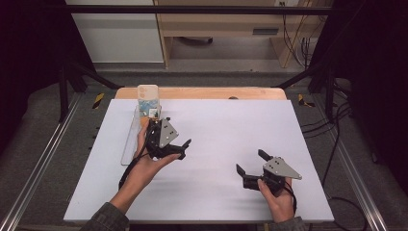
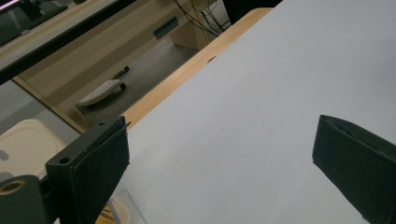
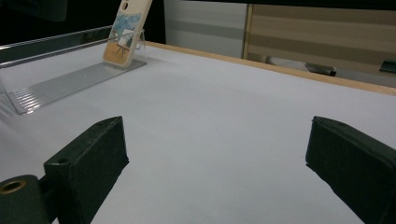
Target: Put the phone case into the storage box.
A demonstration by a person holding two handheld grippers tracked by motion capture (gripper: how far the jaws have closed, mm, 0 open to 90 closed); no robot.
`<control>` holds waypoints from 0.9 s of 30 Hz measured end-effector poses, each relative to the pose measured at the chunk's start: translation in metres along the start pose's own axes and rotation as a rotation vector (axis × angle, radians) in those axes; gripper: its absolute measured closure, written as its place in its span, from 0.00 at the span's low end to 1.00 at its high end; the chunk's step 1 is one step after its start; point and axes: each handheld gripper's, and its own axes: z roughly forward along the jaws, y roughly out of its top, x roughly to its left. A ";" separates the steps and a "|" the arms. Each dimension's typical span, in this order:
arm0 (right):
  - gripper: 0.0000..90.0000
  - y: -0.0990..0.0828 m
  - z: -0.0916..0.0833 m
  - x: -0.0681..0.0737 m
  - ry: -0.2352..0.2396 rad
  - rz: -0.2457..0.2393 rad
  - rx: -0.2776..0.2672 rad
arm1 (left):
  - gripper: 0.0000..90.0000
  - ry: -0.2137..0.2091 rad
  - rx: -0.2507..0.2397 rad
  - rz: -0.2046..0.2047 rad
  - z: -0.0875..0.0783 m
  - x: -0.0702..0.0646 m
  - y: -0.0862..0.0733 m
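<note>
Left tool (image 1: 182,148) wide open, nothing held, hovering just beside the phone case (image 1: 147,101), which leans upright in a clear stand (image 1: 131,139) at the tabletop's (image 1: 216,144) far-left. Right tool (image 1: 249,163) also gaping, empty, well apart, near-right over bare white.

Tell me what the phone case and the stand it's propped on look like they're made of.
The phone case looks like glossy plastic, possibly soft silicone: cream edge, rounded corners, printed picture on its back. The stand appears to be clear acrylic: you see the table through it, its ribbed base catches light, and its edges glint. Neither can be told for certain by look alone.
</note>
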 end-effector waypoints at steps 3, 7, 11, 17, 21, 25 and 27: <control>0.06 0.000 0.000 0.000 -0.002 -0.002 0.001 | 0.04 0.006 -0.004 -0.033 -0.001 0.001 0.000; 0.06 0.000 0.000 0.000 -0.005 -0.005 0.000 | 0.05 0.005 -0.009 -0.028 -0.003 -0.001 0.003; 0.06 0.000 0.000 0.001 -0.002 -0.006 0.002 | 0.04 -0.001 -0.016 0.014 -0.008 -0.007 0.007; 0.06 0.000 0.000 0.001 -0.002 -0.009 0.003 | 0.04 -0.016 -0.023 0.034 -0.020 -0.015 0.008; 0.06 0.000 0.000 0.001 -0.001 -0.009 0.002 | 0.04 -0.015 -0.037 0.011 -0.029 -0.016 0.003; 0.06 0.000 0.000 0.001 -0.001 -0.007 0.003 | 0.04 -0.010 -0.054 -0.020 -0.036 -0.013 -0.004; 0.06 0.000 0.000 0.001 -0.002 -0.009 0.003 | 0.04 -0.007 -0.073 -0.049 -0.040 -0.010 -0.007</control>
